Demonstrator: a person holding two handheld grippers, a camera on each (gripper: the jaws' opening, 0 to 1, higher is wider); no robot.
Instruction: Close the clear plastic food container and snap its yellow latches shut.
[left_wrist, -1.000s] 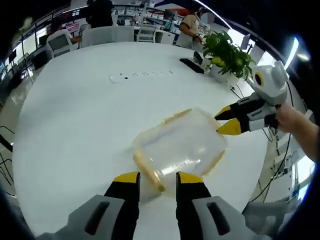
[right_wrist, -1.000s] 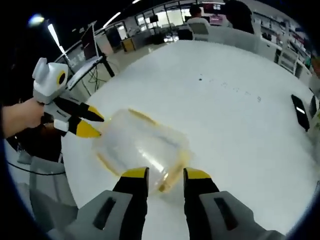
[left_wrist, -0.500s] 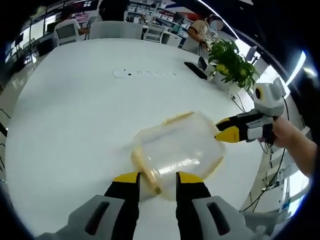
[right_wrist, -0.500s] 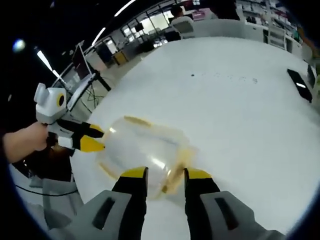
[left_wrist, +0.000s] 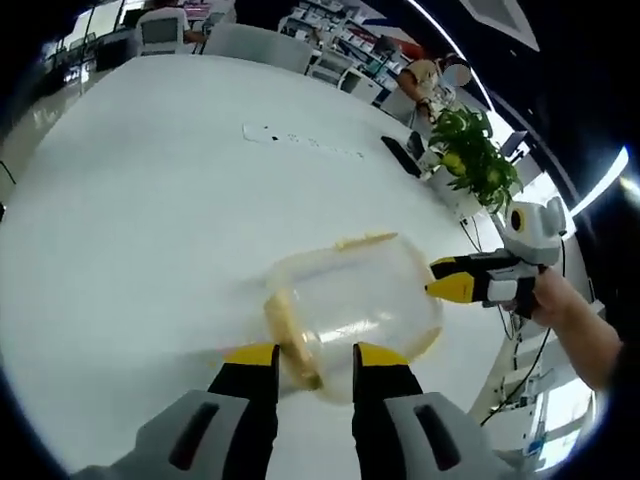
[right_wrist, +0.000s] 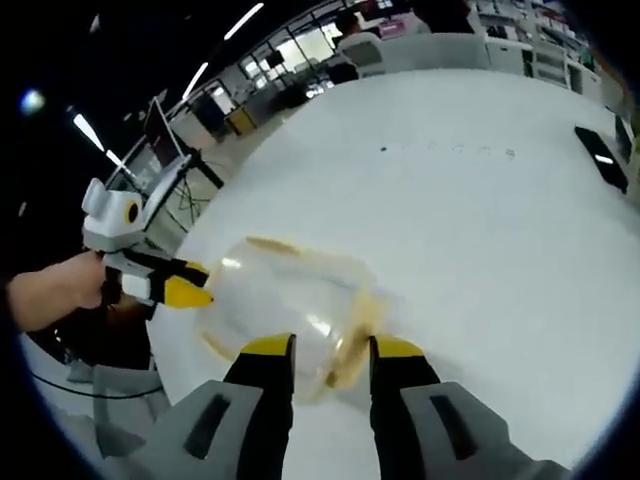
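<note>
The clear plastic container (left_wrist: 355, 305) lies on the white table (left_wrist: 130, 200), its lid on top. A yellow latch (left_wrist: 290, 340) on its near end sits between the jaws of my left gripper (left_wrist: 315, 358), which is open. My right gripper (left_wrist: 450, 285) comes in from the right, its yellow tips at the container's far end. In the right gripper view the container (right_wrist: 285, 295) lies just ahead of my open right gripper (right_wrist: 330, 350), with a yellow latch (right_wrist: 350, 345) between its jaws. The left gripper (right_wrist: 195, 293) reaches the opposite end, held by a hand.
A potted plant (left_wrist: 470, 150) and a black flat device (left_wrist: 400, 155) stand near the table's far right edge. A white strip with dark dots (left_wrist: 300, 140) lies beyond the container. Chairs and people are past the table. The table edge (right_wrist: 170, 350) runs close to the container.
Both cameras have tilted a little. Each gripper's tips have come closer to the container's ends and look narrower from the side. The container has barely moved.
</note>
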